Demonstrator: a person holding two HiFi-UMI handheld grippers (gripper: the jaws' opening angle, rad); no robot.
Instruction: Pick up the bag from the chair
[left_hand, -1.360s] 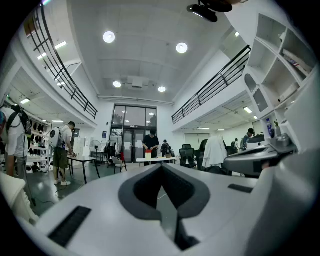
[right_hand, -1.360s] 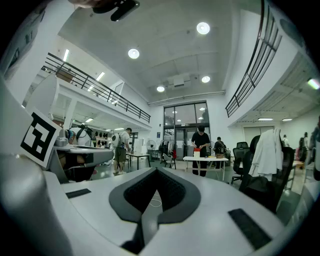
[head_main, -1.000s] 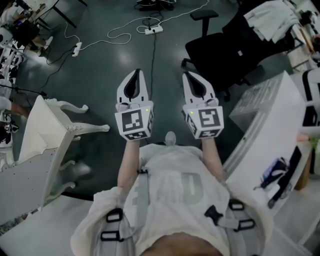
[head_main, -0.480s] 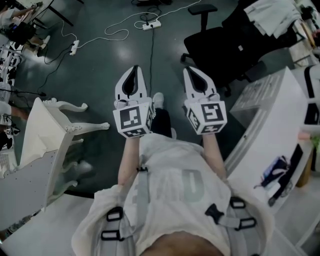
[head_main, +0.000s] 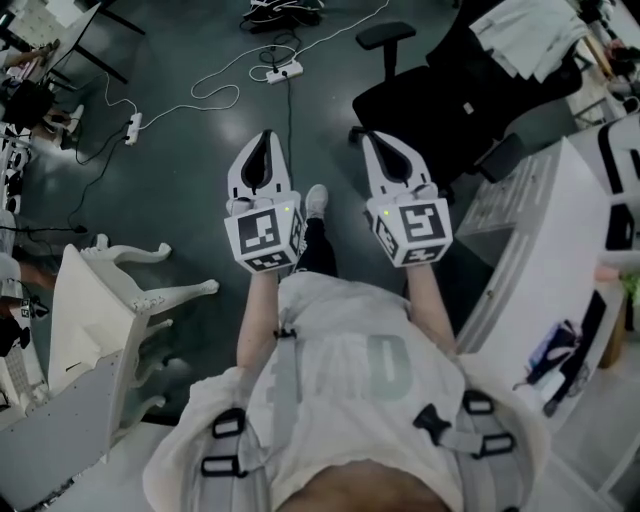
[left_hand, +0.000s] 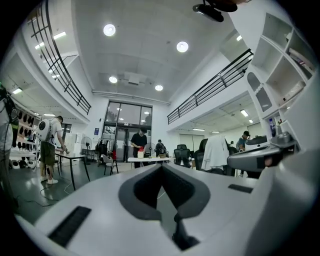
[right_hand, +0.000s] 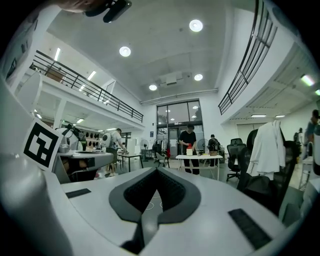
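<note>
Ahead, the left white two-jaw gripper (head_main: 267, 142) holds its jaws together on nothing, and so does the right white two-jaw gripper (head_main: 375, 142). Up and to the right stands a black swivel office chair (head_main: 445, 95), nearer the right gripper. A white cloth (head_main: 520, 35) is draped further right. No bag can be made out for certain. Apart from the square markers, nothing legible shows.

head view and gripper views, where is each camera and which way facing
Head view: on the head, looking steeply down at the floor; shows torso, forearms, left tongs and right tongs.
Left gripper view: on the left tongs, looking forward across the hall; own shut tips show.
Right gripper view: likewise, on the right tongs.
Shared: both gripper views show the person in black at a table.
</note>
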